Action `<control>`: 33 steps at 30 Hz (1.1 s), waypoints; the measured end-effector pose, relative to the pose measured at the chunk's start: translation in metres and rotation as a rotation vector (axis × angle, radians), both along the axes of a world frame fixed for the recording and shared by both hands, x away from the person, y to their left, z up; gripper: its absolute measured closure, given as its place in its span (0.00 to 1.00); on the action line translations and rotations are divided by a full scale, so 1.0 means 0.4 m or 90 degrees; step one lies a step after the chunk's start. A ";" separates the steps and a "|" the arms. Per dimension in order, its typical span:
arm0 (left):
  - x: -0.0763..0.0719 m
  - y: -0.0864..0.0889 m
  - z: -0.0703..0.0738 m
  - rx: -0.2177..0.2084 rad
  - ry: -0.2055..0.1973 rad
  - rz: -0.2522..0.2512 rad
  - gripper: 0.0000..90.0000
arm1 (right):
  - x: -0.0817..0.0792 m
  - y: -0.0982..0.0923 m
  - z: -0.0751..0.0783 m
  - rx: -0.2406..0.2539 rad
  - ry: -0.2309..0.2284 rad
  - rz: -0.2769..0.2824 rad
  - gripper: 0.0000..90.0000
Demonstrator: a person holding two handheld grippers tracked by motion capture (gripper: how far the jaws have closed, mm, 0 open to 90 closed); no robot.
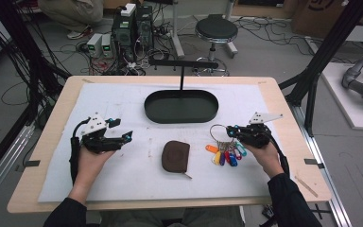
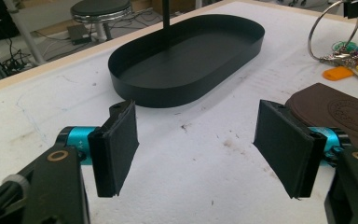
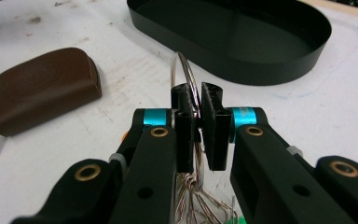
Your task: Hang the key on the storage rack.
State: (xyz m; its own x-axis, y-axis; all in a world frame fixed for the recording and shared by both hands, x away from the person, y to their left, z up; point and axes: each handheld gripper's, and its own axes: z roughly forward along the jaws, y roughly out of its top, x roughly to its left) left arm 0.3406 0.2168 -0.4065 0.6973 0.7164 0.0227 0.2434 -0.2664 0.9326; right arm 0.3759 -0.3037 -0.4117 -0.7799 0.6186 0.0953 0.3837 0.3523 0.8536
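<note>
My right gripper [image 1: 229, 131] is shut on a large metal key ring [image 1: 211, 132], at the right of the white mat. In the right gripper view the jaws [image 3: 198, 109] pinch the ring's wire [image 3: 181, 54], which stands upright. A bunch of keys with coloured tags [image 1: 224, 155] hangs from the ring and rests on the mat. A brown leather pouch [image 1: 175, 156] lies in the middle, between the two hands. My left gripper [image 1: 121, 129] is open at the left with nothing between its pads [image 2: 198, 149]; the pouch [image 2: 340, 109] lies just beyond its right jaw.
A black oval tray [image 1: 181, 118] sits empty at the back centre of the mat, with a black T-shaped stand [image 1: 182, 71] behind it. The white mat [image 1: 123, 170] covers most of the wooden table. A stool [image 1: 216, 30], computers and cables stand on the floor beyond.
</note>
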 end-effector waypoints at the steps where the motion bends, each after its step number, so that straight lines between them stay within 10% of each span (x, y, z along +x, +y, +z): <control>1: -0.001 -0.001 0.000 -0.004 0.000 0.001 0.33 | 0.000 0.000 0.002 0.002 -0.006 0.000 0.95; 33: -0.005 0.007 0.007 -0.015 -0.010 0.006 0.33 | 0.004 0.028 0.185 0.087 -0.115 0.024 0.95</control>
